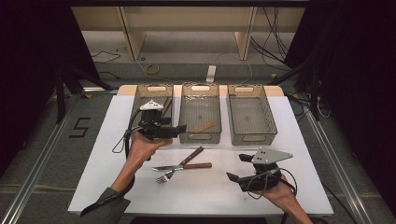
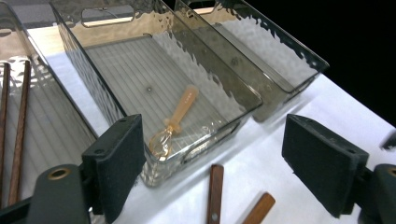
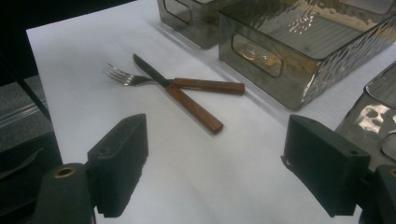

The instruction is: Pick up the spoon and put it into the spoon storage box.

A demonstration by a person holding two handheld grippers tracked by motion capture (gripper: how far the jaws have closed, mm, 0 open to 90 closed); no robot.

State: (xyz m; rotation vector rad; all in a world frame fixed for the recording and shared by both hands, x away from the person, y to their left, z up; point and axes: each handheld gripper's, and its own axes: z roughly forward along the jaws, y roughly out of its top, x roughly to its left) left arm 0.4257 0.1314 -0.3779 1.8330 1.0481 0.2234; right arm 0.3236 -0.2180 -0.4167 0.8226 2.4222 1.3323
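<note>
Wooden-handled spoon (image 2: 175,123) lay in the middle bin (image 1: 201,135); fork (image 1: 169,175) and knife (image 1: 180,166) waited centre-frame, both hand-held grippers, left (image 1: 180,129) and right (image 1: 236,167), released, empty.

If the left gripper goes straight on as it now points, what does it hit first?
Probably the near wall of the middle bin, which sits dead ahead between the open left gripper jaws. The spoon lies just behind that wall. Depth is hard to judge.
</note>
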